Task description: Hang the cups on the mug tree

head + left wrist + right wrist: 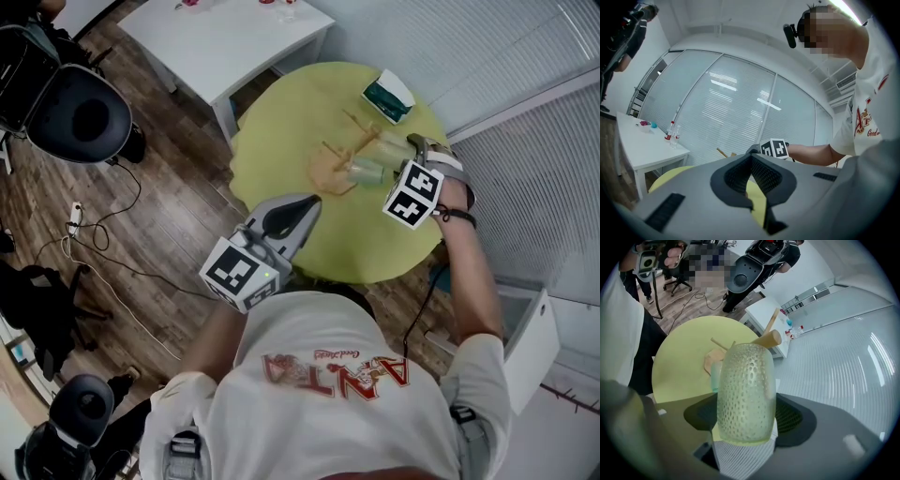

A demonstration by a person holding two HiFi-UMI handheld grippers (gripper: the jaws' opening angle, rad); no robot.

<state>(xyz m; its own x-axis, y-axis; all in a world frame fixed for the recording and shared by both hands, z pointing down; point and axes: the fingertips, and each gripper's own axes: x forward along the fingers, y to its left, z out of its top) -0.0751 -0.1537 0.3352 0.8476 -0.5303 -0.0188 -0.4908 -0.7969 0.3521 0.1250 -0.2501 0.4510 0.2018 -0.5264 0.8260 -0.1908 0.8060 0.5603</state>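
Note:
A wooden mug tree stands on the round yellow-green table. In the right gripper view its pegs rise just beyond a dimpled pale green glass cup. My right gripper is shut on that cup, holding it beside the tree's right side. A second pale cup sits at the tree's base, seen too as the cup behind the held one. My left gripper hovers over the table's near edge, its jaws together with nothing between them.
A green tissue box lies at the table's far side. A white table with small bottles stands to the far left. A black chair and cables are on the wooden floor at left. Window blinds line the right.

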